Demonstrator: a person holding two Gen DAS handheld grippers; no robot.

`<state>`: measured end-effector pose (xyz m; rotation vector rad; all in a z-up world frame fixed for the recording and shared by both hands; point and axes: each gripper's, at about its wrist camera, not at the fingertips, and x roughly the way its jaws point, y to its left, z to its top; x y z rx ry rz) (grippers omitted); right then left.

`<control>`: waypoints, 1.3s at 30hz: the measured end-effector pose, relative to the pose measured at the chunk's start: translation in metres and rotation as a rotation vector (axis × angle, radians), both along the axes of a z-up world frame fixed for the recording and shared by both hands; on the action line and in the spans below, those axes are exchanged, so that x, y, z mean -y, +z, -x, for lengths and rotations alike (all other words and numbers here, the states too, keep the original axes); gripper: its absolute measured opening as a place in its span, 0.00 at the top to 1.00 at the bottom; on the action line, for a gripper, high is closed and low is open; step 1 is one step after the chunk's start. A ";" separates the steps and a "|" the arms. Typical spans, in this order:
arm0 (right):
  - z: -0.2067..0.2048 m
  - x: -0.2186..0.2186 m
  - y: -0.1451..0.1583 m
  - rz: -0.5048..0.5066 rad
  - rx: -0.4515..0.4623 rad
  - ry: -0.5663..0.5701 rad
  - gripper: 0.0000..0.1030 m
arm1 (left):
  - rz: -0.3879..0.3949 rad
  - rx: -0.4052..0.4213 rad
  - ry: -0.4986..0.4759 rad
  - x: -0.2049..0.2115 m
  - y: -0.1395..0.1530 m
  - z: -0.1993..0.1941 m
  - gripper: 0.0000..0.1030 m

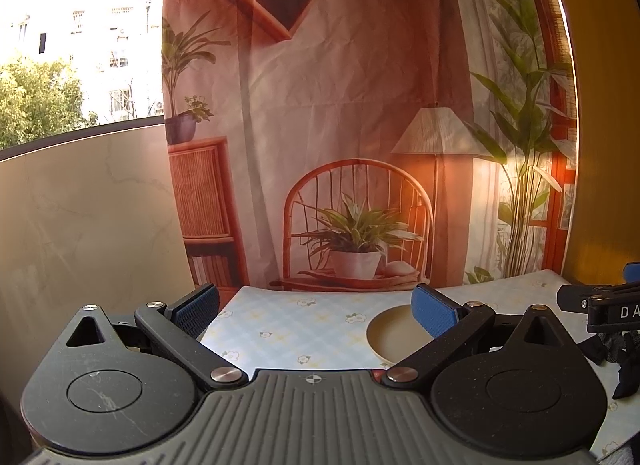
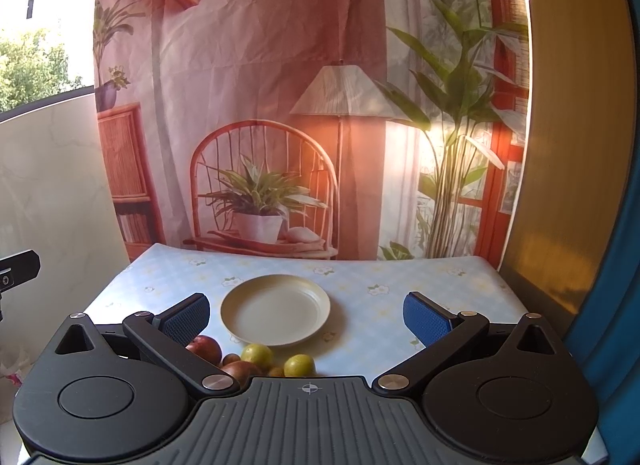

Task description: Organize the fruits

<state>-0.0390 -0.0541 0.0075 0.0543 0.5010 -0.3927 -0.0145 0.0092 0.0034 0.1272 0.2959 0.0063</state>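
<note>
A cream plate (image 2: 275,310) sits bare on the floral tablecloth, mid-table. Just in front of it lies a cluster of fruit: a red apple (image 2: 206,348), two yellow-green round fruits (image 2: 257,354) (image 2: 299,365), and darker brownish-red ones (image 2: 240,370), partly hidden by my right gripper's body. My right gripper (image 2: 306,319) hovers open above the fruit with nothing between its blue pads. In the left wrist view the plate (image 1: 394,335) shows partly behind the right pad. My left gripper (image 1: 316,311) is open and holds nothing, over the table's left part.
A printed backdrop (image 2: 280,105) hangs right behind the table's far edge. A pale marble wall (image 1: 80,217) rises on the left, an orange-brown panel (image 2: 560,145) on the right. The right gripper's tip (image 1: 600,305) juts in at the left view's right edge.
</note>
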 end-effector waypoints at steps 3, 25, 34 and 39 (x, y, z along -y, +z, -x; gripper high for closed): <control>-0.001 0.000 0.001 0.002 0.001 -0.001 0.00 | 0.000 -0.001 0.003 0.000 0.000 0.000 0.00; 0.000 -0.001 -0.002 0.002 0.004 -0.002 0.00 | -0.001 -0.001 0.008 -0.001 0.002 0.000 0.00; 0.000 -0.001 -0.003 0.001 0.005 -0.001 0.00 | 0.001 -0.001 0.012 -0.003 0.003 -0.001 0.00; 0.001 0.000 -0.003 0.000 0.009 -0.001 0.00 | 0.010 -0.006 0.018 -0.003 0.002 -0.004 0.00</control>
